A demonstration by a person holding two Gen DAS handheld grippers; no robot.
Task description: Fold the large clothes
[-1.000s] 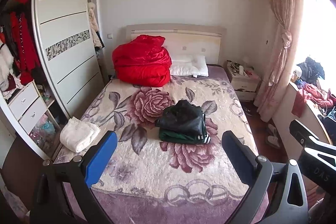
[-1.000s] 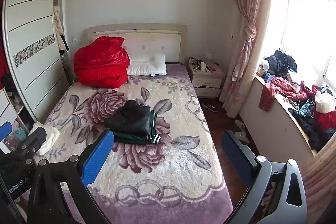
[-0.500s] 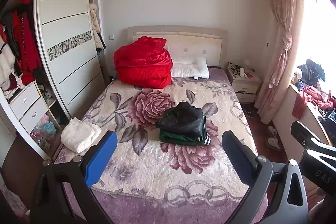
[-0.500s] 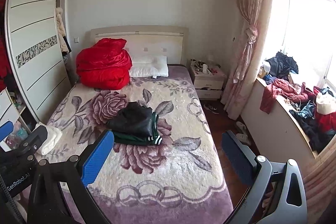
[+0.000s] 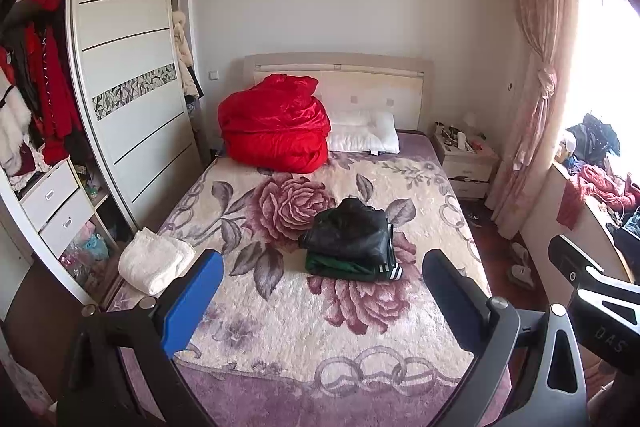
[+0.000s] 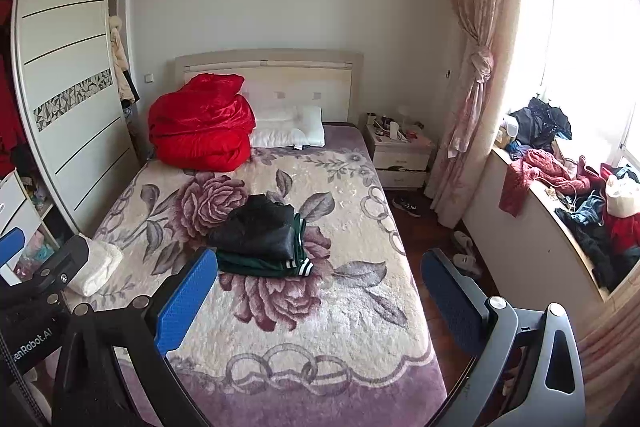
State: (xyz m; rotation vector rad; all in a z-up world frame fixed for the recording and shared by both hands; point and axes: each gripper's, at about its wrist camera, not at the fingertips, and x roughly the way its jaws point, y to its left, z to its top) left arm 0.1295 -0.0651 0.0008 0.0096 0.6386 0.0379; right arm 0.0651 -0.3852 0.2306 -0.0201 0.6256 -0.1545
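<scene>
Through the left wrist camera I see my left gripper (image 5: 320,299) with its fingers spread wide and nothing between them, held above the foot of the bed (image 5: 280,347). The folded clothes (image 5: 350,241) lie mid-bed on the rose blanket, a black jacket (image 5: 346,231) stacked on a green garment (image 5: 340,267) with white stripes. A red quilt (image 5: 276,125) is bundled at the headboard beside a pillow (image 5: 364,137), and a white towel (image 5: 154,261) sits at the bed's left edge. The right gripper's body (image 5: 596,291) pokes in at the right. Through the right wrist camera I see my right gripper (image 6: 316,297) equally wide apart and empty, well short of the clothes (image 6: 260,239), which lie left of centre. The left gripper's body (image 6: 44,283) shows at the left edge, in front of the towel (image 6: 96,267). More clothing is heaped on the windowsill (image 6: 560,183).
</scene>
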